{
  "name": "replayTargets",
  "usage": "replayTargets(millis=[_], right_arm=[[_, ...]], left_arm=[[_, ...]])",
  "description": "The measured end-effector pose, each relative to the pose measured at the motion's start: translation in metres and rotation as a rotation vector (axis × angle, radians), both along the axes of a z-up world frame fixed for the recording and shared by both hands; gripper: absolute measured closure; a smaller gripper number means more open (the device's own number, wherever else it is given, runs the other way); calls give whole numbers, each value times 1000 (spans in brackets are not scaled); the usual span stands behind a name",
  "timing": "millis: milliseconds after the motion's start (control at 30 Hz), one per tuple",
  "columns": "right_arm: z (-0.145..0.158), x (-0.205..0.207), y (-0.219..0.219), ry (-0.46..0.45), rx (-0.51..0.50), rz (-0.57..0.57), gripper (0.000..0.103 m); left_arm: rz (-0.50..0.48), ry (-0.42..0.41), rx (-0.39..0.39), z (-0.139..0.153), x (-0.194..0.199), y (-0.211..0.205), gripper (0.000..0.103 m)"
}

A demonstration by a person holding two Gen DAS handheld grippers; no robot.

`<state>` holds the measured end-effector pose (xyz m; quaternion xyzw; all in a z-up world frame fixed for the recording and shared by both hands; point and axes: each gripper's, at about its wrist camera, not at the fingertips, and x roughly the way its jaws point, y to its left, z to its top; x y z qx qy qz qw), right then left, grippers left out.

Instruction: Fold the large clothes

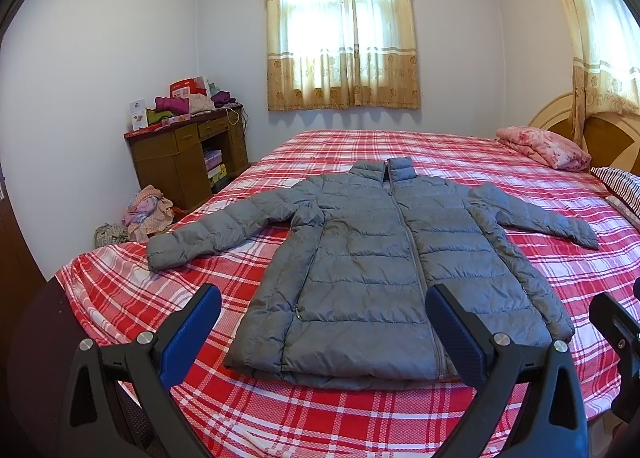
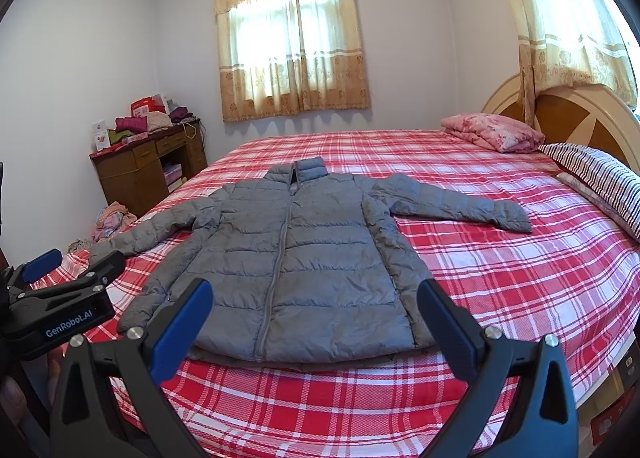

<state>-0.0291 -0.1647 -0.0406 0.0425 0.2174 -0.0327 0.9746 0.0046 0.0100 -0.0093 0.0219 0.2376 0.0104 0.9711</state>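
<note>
A grey puffer jacket [image 1: 372, 270] lay flat, front up and zipped, on the red plaid bed [image 1: 540, 258], near the bed's near edge and closer to its left near corner. Its long axis ran from the hem at the near edge up to the collar, which pointed toward the far edge and the curtained window [image 1: 342, 33]. Both sleeves were spread outward, the left sleeve [image 1: 216, 234] reaching almost to the left edge of the bed, the other sleeve [image 1: 536, 213] pointing toward the headboard side.

The left tool [image 1: 323, 322] hovered above the near edge with its blue-padded fingers wide apart, holding nothing, the jacket's hem framed between them. The right tool [image 2: 315, 318] was likewise spread apart and empty above the hem.

Only the left wrist view showed the full left cuff lying on the plaid; in the right wrist view the left tool's body, marked GenRobot.AI, covered that cuff. The right wrist view showed more of the headboard [image 2: 568, 113], the striped pillow [image 2: 600, 173] and the pink folded quilt [image 2: 492, 131]. The left wrist view gave the clearer look at the cluttered wooden bench [image 1: 188, 149] in the far left corner and the clothes heaped on the floor [image 1: 148, 209] beside it.
</note>
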Motion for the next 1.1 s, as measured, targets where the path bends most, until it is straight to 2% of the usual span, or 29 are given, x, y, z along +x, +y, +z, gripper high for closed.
replayTargets(millis=[233,333,433,533,567,600,667,867,967,1100], right_arm=[[1,1,-2,1,11,12,0],[-8,12,-11,8,81,66,0],[-15,31,-28,7,103,29,0],[-10,55,-58,2,115,-43,0],[-10,64,-69,10,115,-76,5],[-11,75,-83,28,133,-105,18],[-18,96,-116,73,203,-155,32],[-48,146,-198,241,224,-327,31],[-58,155,-243,252,274,-440,17],[-67,165,-305,252,303,-587,16]], left_arm=[[-7,11,0,-2,4,-3,1],[-34,26,-16,-4,14,-4,1],[-42,33,-9,-6,33,-8,1],[-45,35,15,-8,66,-17,1],[-53,43,17,-9,76,-21,1],[-62,48,16,-10,91,-26,1],[-62,69,19,-16,118,-34,1],[-80,185,-12,-41,197,-58,1],[-78,202,5,-52,228,-71,1],[-80,234,22,-73,263,-82,1]])
